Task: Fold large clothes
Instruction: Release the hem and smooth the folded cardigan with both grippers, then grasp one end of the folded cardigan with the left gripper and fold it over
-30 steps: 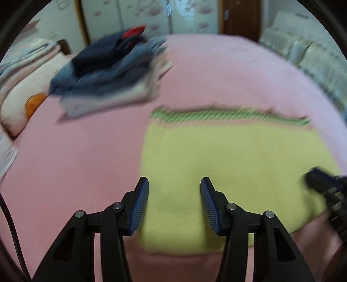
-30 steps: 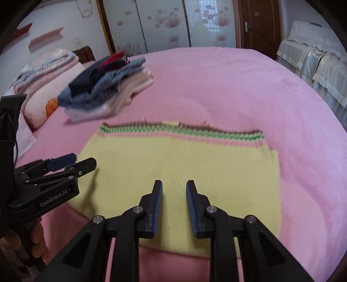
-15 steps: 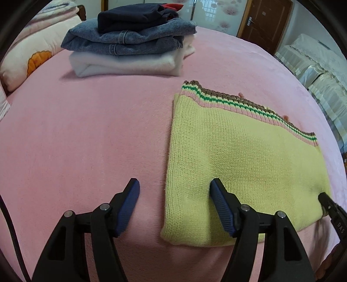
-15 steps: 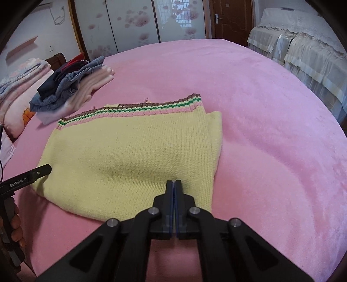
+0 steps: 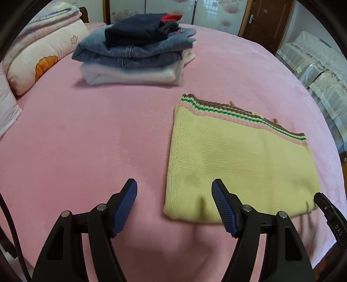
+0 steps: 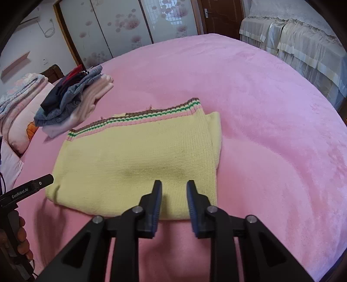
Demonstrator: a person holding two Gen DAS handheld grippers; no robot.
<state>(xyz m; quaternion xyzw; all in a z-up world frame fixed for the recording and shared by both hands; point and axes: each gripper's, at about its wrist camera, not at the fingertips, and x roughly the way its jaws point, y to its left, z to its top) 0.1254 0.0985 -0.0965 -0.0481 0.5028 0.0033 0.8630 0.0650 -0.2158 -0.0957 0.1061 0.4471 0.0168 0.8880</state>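
- Illumination: soft, even daylight from the glazed doors (image 6: 169,19) at rear.
- Shadows: faint, diffuse.
- Blur: slight motion softness.
- Distortion: strong fisheye curvature; black vignette at the corners.

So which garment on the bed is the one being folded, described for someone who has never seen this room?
On the pink bedspread, look at the near edge, away from the stack of folded clothes by the pillows. The yellow knitted sweater lies there alone, folded flat. Only it has a brown, green and pink striped hem.
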